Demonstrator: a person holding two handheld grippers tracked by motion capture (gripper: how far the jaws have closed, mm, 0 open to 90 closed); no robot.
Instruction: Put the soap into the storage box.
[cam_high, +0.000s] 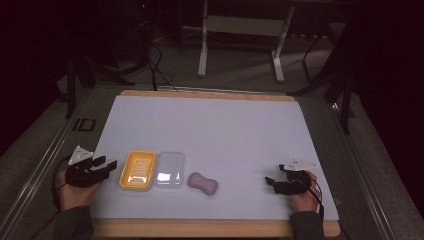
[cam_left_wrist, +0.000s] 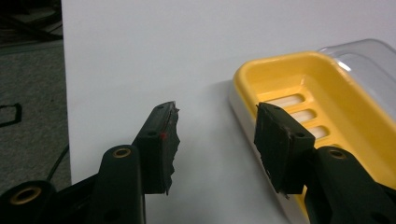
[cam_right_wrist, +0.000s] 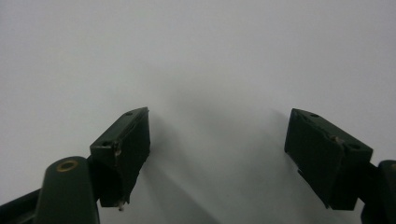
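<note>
Yellow soap dish (cam_high: 137, 170), clear lid (cam_high: 169, 170) and pink soap bar (cam_high: 202, 183) lie in a row along the near table edge. Left gripper (cam_high: 105, 163) rests just beside the dish, jaws wide and empty. Right gripper (cam_high: 272, 182), also wide and empty, sits well apart from the bar, whose long axis runs along the row.

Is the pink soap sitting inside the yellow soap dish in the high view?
No, the pink soap lies on the white mat, right of the clear lid, while the yellow soap dish holds nothing.
</note>
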